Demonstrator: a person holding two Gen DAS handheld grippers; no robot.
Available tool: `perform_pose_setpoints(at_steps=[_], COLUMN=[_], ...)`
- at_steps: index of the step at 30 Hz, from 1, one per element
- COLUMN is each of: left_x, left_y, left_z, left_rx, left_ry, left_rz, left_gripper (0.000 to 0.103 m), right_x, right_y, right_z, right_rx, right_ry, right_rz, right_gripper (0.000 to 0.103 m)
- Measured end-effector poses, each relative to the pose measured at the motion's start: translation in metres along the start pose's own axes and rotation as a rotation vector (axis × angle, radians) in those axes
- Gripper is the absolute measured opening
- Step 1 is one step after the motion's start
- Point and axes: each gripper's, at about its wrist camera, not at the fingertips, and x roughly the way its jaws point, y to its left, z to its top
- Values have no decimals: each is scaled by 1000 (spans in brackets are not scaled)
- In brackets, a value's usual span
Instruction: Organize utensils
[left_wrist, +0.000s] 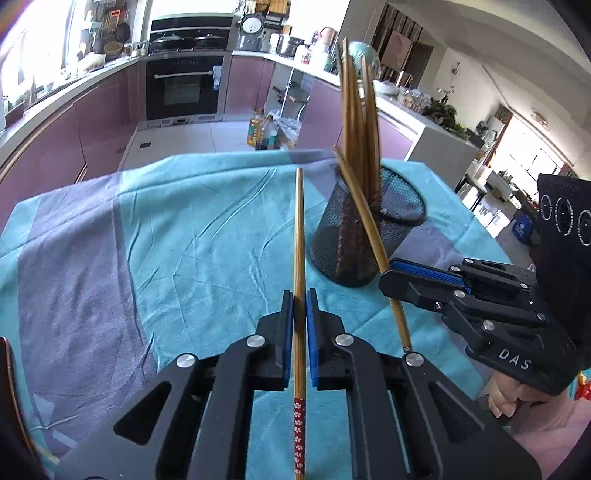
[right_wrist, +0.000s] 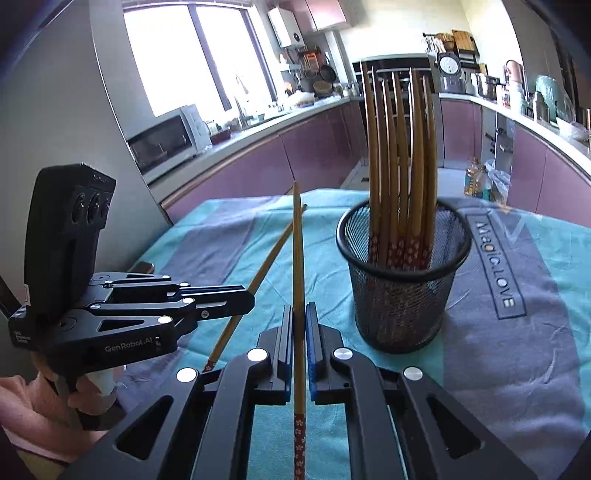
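**Both tongs gripping one chopstick each beside the mesh cup**

The left tongs (left_wrist: 299, 295) are clamping shut on a bamboo chopstick (left_wrist: 299, 236), its blue pads pressing the shaft from both sides. The left tongs are angling downward over the desk (left_wrist: 184, 229), a hand (right_wrist: 88, 391) curling around the grip below. That chopstick is running straight ahead along the fingers, plain tip pointing away, red flowered end trailing back under the tongs.

The right tongs (right_wrist: 299, 314) are likewise closing tight on a second chopstick (right_wrist: 297, 251), lying along the fingers with its tip forward and patterned end back. From the left camera it is sloping up toward the black mesh cup (right_wrist: 402, 295).

The cup is standing upright on the teal and grey cloth (right_wrist: 517, 369), just right of both tongs, holding a bundle of chopsticks (right_wrist: 400, 155) nearly vertical, patterned ends down.
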Motion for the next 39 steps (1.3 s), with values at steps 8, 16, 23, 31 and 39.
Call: perform_pose_setpoints(at_steps=[8, 16, 23, 31, 39], left_x=[-28, -48, -63, -74, -78], left_y=[-5, -13, -19, -23, -30], left_z=[7, 16, 25, 36, 49], left_rx=[6, 15, 25, 28, 48], left_ry=[-55, -97, -137, -183, -217], left_rz=[-46, -94, -115, -142, -157], left_gripper=[8, 8, 8, 8, 8], right_x=[-22, -40, -52, -64, -76], right_y=[-1, -7, -12, -16, -15], right_z=[7, 14, 22, 33, 45], right_rx=[-1, 7, 3, -15, -39], right_ry=[-62, -113, -152, -192, -229], right_rz=[16, 20, 14, 1, -19], right_gripper=[6, 6, 6, 6, 6])
